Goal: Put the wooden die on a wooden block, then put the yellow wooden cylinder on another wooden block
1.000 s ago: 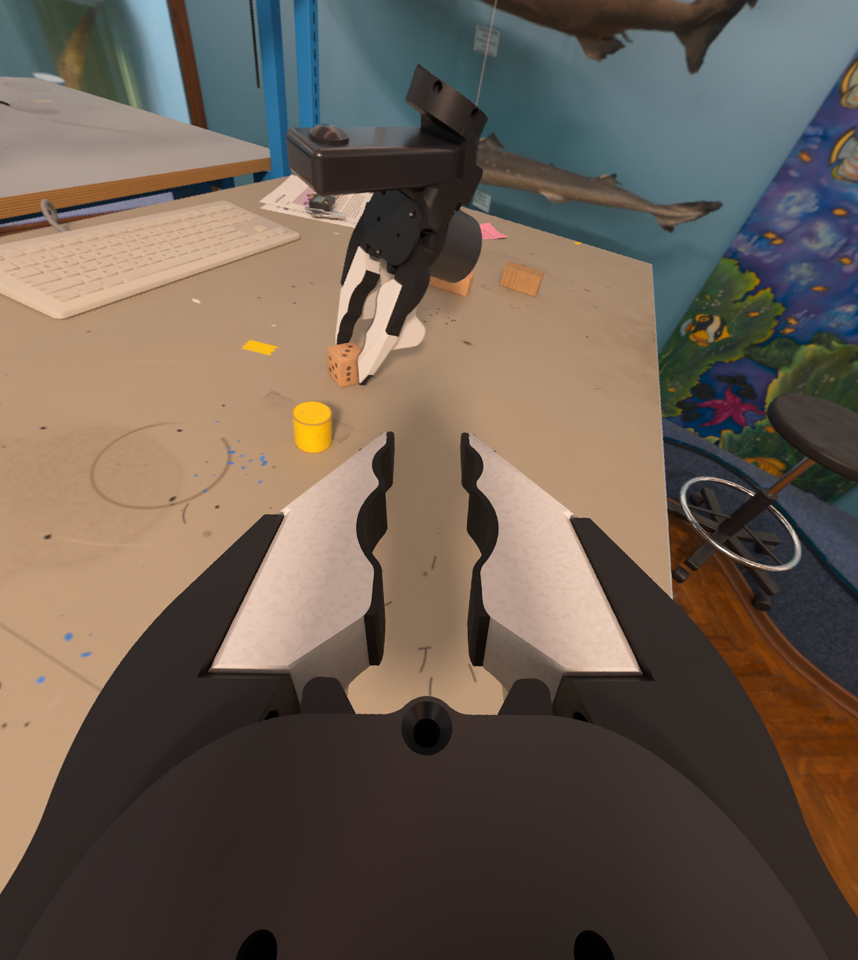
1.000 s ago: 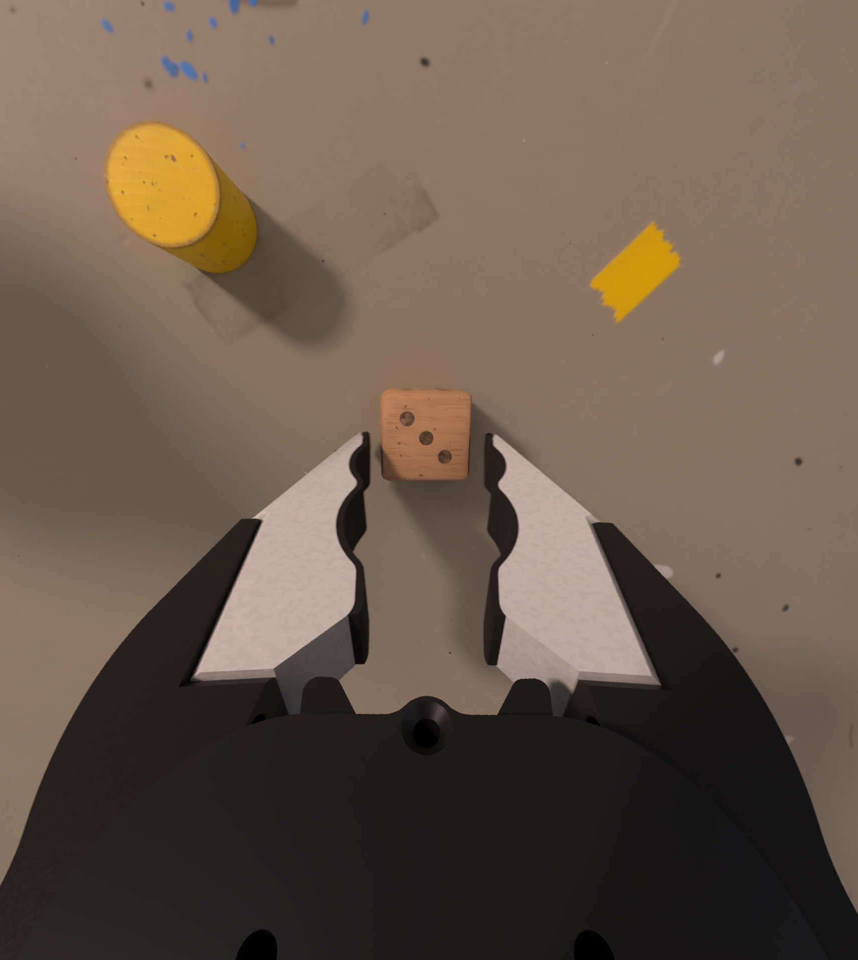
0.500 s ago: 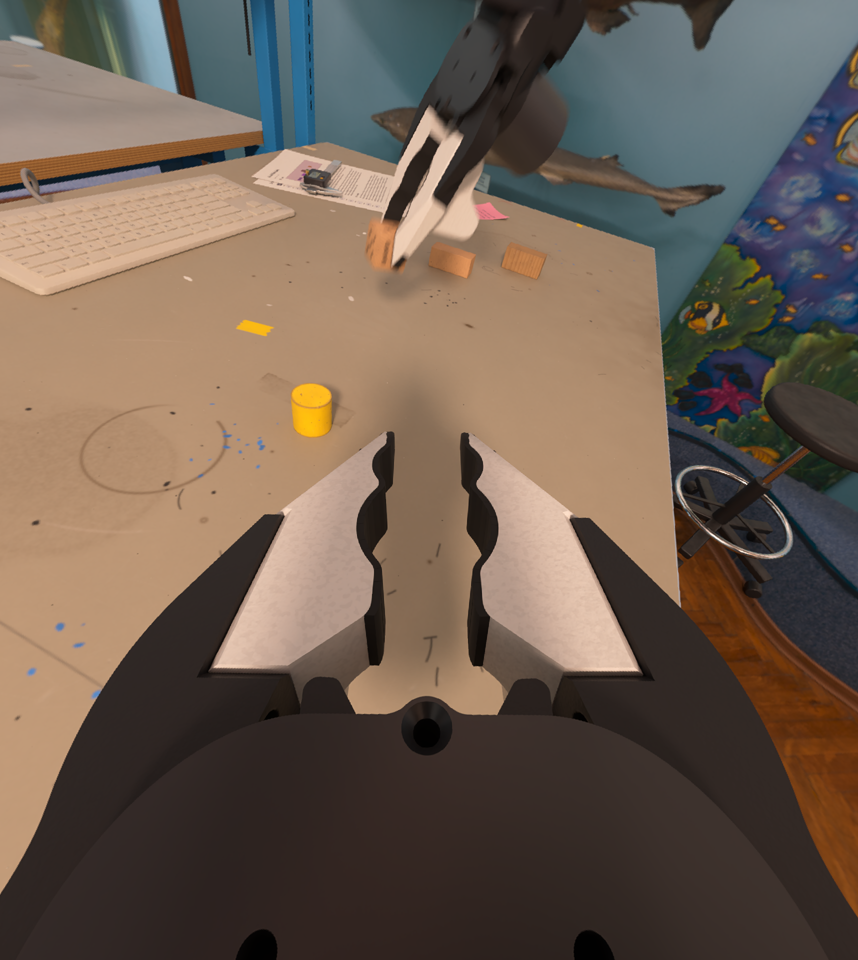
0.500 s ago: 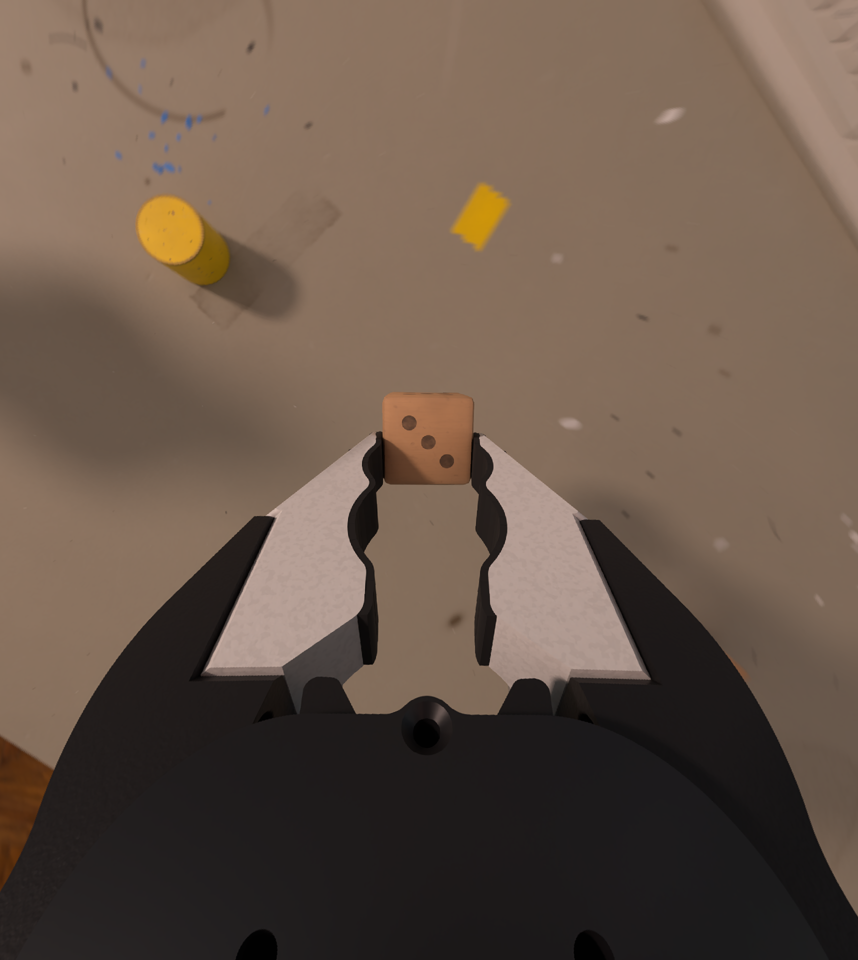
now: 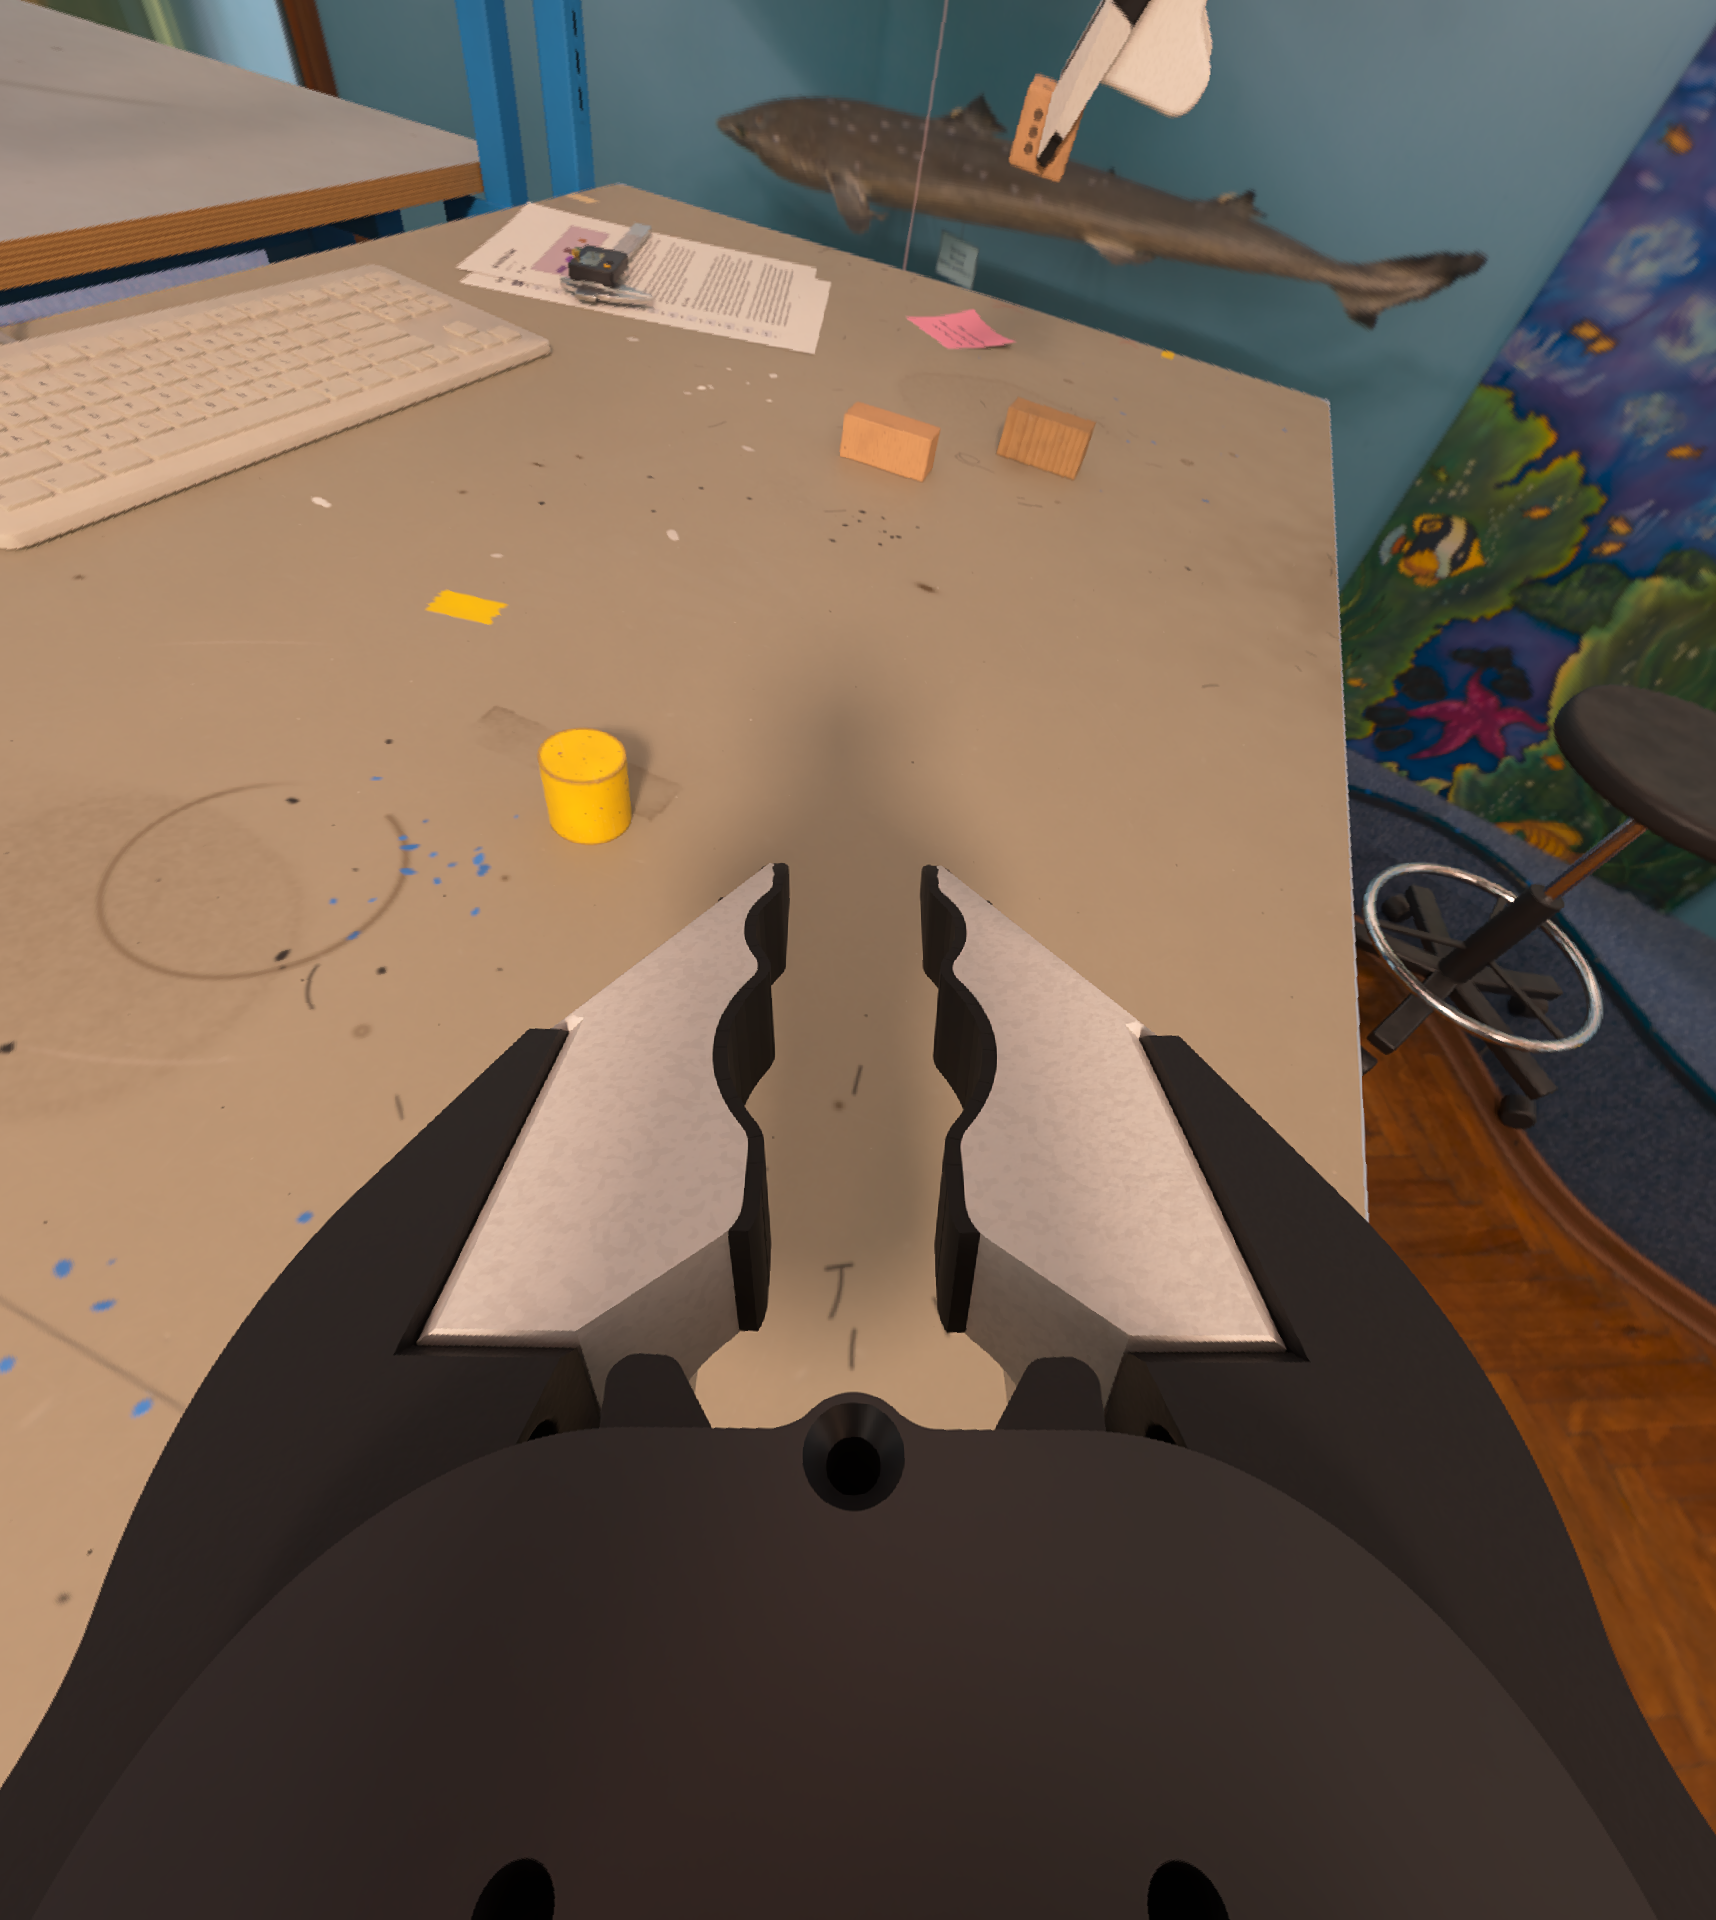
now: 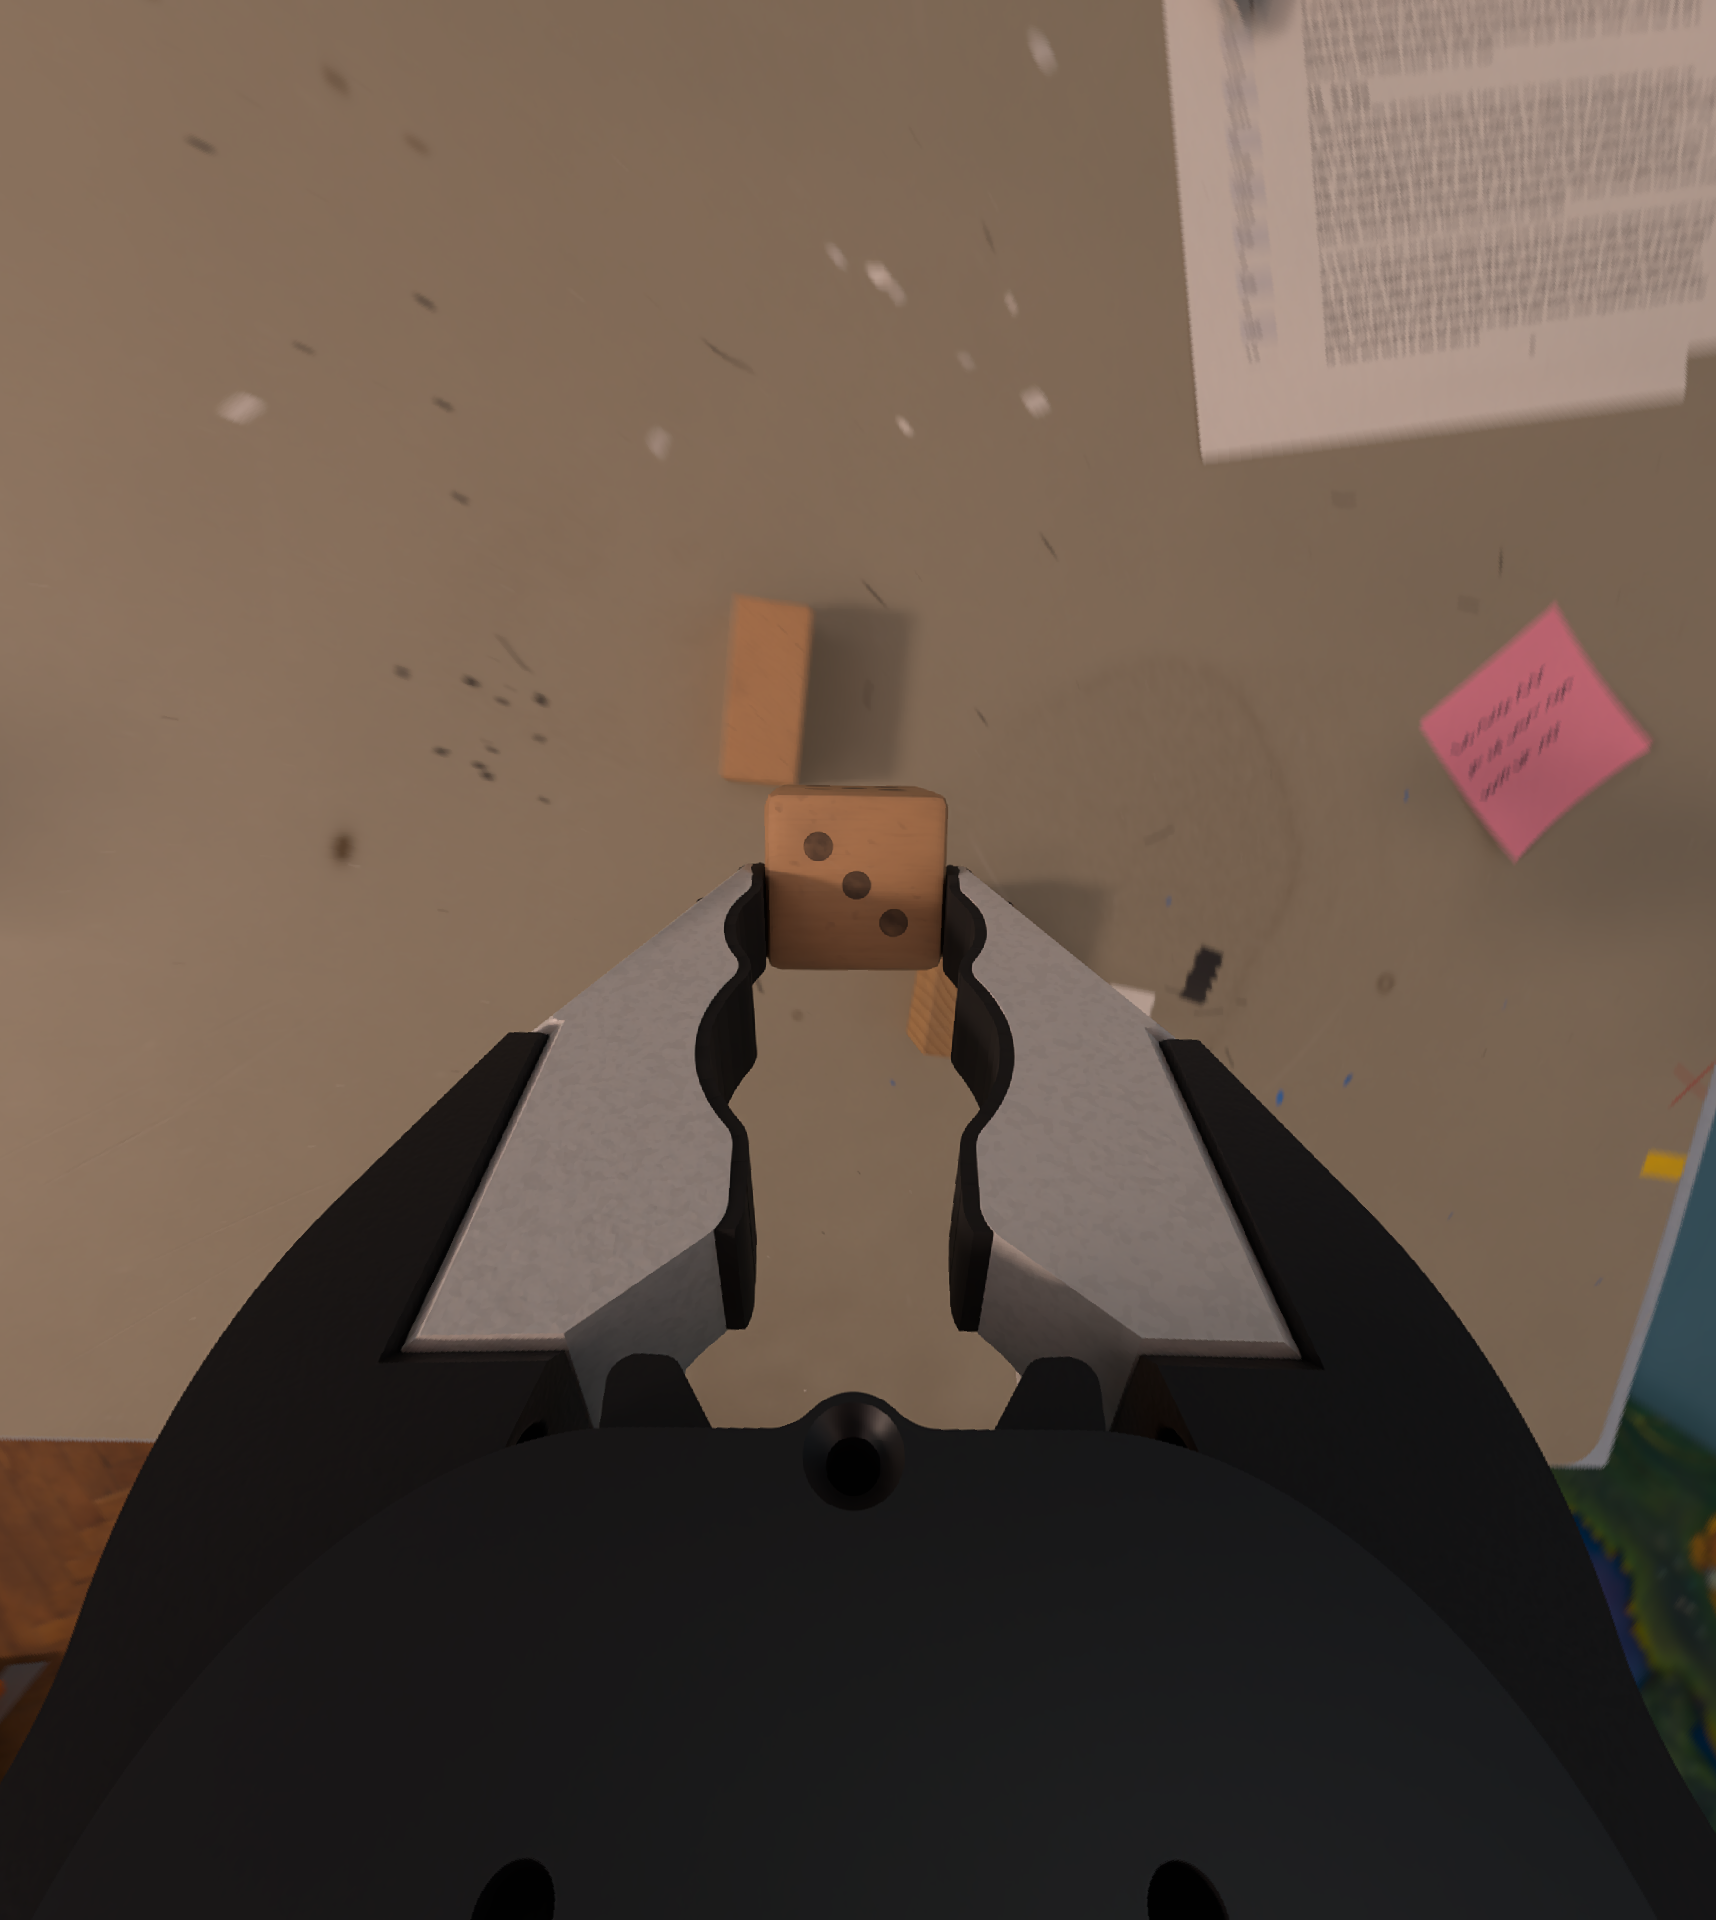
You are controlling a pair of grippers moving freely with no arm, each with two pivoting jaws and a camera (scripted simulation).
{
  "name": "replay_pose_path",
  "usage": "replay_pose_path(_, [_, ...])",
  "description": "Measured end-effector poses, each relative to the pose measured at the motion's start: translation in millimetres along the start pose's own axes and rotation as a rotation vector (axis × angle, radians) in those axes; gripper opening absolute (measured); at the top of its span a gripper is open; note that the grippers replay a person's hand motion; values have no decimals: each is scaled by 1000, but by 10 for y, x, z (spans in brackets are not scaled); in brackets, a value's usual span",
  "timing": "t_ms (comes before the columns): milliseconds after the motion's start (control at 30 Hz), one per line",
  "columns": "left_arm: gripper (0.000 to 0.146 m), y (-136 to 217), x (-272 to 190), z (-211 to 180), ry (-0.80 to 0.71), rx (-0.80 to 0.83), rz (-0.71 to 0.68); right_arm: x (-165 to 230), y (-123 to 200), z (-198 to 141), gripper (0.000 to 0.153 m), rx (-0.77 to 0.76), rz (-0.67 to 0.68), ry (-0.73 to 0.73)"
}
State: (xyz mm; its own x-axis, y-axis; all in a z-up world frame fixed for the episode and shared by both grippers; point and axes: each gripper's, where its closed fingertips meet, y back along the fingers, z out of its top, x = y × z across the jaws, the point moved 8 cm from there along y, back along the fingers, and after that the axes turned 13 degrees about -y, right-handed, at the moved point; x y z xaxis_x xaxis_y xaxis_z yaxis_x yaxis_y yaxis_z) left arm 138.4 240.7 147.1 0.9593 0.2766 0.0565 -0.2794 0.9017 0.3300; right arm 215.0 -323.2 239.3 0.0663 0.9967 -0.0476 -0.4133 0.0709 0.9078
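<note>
My right gripper (image 6: 854, 914) is shut on the wooden die (image 6: 854, 894) and holds it high above the table; it also shows at the top of the left wrist view (image 5: 1046, 140), with the die (image 5: 1030, 125) between its fingertips. Below it lie two wooden blocks: one (image 6: 766, 691) just beyond the die, the other (image 6: 932, 1013) mostly hidden behind my right finger. In the left wrist view both blocks (image 5: 888, 442) (image 5: 1044, 437) lie at the far right of the table. The yellow cylinder (image 5: 585, 784) stands upright left of my open, empty left gripper (image 5: 854, 883).
A white keyboard (image 5: 168, 395) lies at the far left. Printed sheets (image 5: 688, 281) with a small black device on them and a pink sticky note (image 5: 958, 330) lie at the far edge. The table's right edge (image 5: 1347, 831) drops to a floor with a stool (image 5: 1685, 779).
My right gripper closed on the die, lifted it off the table and carried it up and away over the two blocks. My left gripper stayed open and drew back slightly.
</note>
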Motion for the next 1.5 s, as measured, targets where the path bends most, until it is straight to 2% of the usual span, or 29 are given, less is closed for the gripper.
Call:
replay_pose_path(133, [25, -53, -50, 5, -23, 24, -6, -295, -337, -269, 33, 63, -34, -99])
replay_pose_path(333, [25, -107, -81, -13, -9, 36, -19, -433, -761, -493, 33, 157, -104, -143])
replay_pose_path(533, [25, -105, -97, -27, -14, 49, -11, -517, -943, -609, 33, 211, -186, -122])
replay_pose_path(767, [25, -137, -103, -54, 3, 52, -33, -509, -1025, -704, 34, 201, -195, -95])
replay_pose_path(833, [25, -143, -111, -53, 4, 48, -40, -470, -1028, -690, 60, 170, -177, -84])
replay_pose_path(900, [25, -143, -114, -56, 3, 48, -44, -435, -989, -655, 78, 149, -156, -78])
replay_pose_path(1000, [25, -130, -106, -54, 1, 53, -36, -344, -833, -531, 91, 113, -158, -57])
replay_pose_path(1100, [25, -99, -88, -43, -1, 42, -30, -33, -571, -321, 96, 13, -78, 3])
replay_pose_path(1267, [25, -62, -31, -42, 23, 25, -21, 995, -235, -56, 103, -55, 156, 224])
replay_pose_path(1400, [25, -43, -15, -33, 29, 18, -19, 1932, -260, -16, 104, -73, 301, 369])
replay_pose_path(1500, [25, -24, -15, -26, 16, 20, -7, 2559, -486, -80, 105, -41, 371, 475])
